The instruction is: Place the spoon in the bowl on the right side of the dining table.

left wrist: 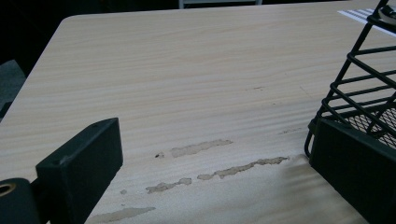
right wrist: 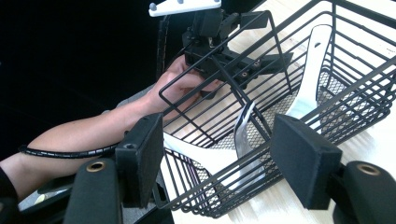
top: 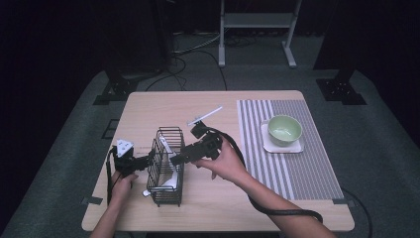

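A black wire basket (top: pixel 168 198) stands on the wooden table (top: pixel 148 106), left of centre. Inside it lie white utensils (top: pixel 171 179), and the right gripper view shows a white handle (right wrist: pixel 313 70), a second white piece (right wrist: pixel 205 157) and a silvery one (right wrist: pixel 243 133). My right gripper (top: pixel 174 159) hovers at the basket's right rim, open, its jaws standing on either side of the rim wires (right wrist: pixel 219 158). My left gripper (top: pixel 148 161) is at the basket's left side, open (left wrist: pixel 215 172), with one jaw close against the basket's corner (left wrist: pixel 364 79).
A green bowl (top: pixel 285 130) sits on a white square dish (top: pixel 297 148) on a striped placemat (top: pixel 307 173) at the right. Bare wood lies behind and in front of the basket. A cable trails from my right forearm to the table's front edge.
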Demonstrator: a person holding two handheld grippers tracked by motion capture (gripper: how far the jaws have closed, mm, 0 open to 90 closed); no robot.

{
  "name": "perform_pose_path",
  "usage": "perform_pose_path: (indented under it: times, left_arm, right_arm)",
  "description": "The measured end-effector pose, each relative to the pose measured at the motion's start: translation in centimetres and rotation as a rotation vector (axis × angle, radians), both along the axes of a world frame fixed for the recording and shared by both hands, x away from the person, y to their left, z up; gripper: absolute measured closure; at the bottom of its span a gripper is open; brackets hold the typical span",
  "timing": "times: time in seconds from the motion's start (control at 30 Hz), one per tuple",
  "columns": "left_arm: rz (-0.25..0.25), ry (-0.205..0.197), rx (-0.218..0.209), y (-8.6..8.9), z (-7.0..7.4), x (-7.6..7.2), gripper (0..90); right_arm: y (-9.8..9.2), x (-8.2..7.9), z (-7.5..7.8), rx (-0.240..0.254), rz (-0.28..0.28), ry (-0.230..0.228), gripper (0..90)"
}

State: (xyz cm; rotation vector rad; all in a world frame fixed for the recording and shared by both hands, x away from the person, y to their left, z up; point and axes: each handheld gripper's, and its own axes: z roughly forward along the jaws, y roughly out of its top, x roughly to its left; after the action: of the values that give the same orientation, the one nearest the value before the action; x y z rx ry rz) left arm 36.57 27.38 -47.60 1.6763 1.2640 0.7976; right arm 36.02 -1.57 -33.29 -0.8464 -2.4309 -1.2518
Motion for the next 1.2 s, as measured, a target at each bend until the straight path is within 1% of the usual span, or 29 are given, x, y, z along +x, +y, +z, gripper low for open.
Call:
perform_pose_path:
  times: [0.07, 0.2, 0.33, 0.57, 0.67, 0.73, 0.77, 0.8, 0.83, 0.93, 1.07, 1.13, 1.17, 1.2]
  left_arm:
    - [0.000, 0.000, 0.000, 0.0, 0.0, 0.0, 1.6]
    - [0.001, 0.000, 0.000, 0.0, 0.0, 0.0, 1.6]
    - [0.000, 0.000, -0.001, 0.0, 0.0, 0.0, 1.6]
    - [0.000, 0.001, -0.003, 0.0, 0.0, 0.0, 1.6]
    - [0.000, 0.000, -0.002, 0.0, 0.0, 0.0, 1.6]
    - [0.000, 0.004, -0.004, 0.0, 0.0, 0.0, 1.6]
    - [0.002, 0.005, -0.005, 0.0, 0.0, 0.0, 1.6]
    - [0.001, 0.005, -0.006, 0.1, 0.0, 0.0, 1.6]
    - [0.002, 0.005, -0.006, 0.1, 0.0, 0.0, 1.6]
    - [0.003, 0.005, -0.008, 0.1, 0.0, 0.0, 1.6]
    - [0.004, 0.004, -0.010, 0.1, 0.0, 0.0, 1.6]
    - [0.003, 0.004, -0.008, 0.1, 0.0, 0.0, 1.6]
    - [0.003, 0.004, -0.007, 0.1, 0.0, 0.0, 1.6]
    - [0.003, 0.004, -0.007, 0.1, 0.0, 0.0, 1.6]
  right_arm:
    - [0.1, 0.1, -0.1, -0.004, -0.004, -0.004, 36.2]
    - [0.4, 0.3, -0.1, -0.013, -0.013, 0.002, 40.2]
    - [0.7, 0.5, -0.1, -0.031, -0.024, -0.008, 44.6]
    - [1.4, 0.5, 0.2, -0.083, -0.050, -0.039, 56.8]
    - [1.5, 0.7, 0.1, -0.097, -0.065, -0.036, 61.8]
    - [1.4, 0.9, 0.1, -0.092, -0.065, -0.014, 65.4]
    - [1.4, 1.0, 0.1, -0.089, -0.066, -0.010, 66.4]
    - [1.4, 1.0, 0.0, -0.089, -0.067, -0.017, 69.1]
    - [1.3, 1.1, 0.0, -0.086, -0.063, -0.014, 71.3]
    - [1.3, 0.9, 0.0, -0.082, -0.061, -0.021, 78.7]
    - [1.1, 0.8, 0.2, -0.059, -0.059, -0.017, 84.3]
    - [1.0, 0.7, 0.4, -0.047, -0.060, -0.026, 87.5]
    - [0.9, 0.7, 0.5, -0.035, -0.051, -0.026, 89.7]
    - [0.9, 0.7, 0.5, -0.037, -0.051, -0.034, 89.8]
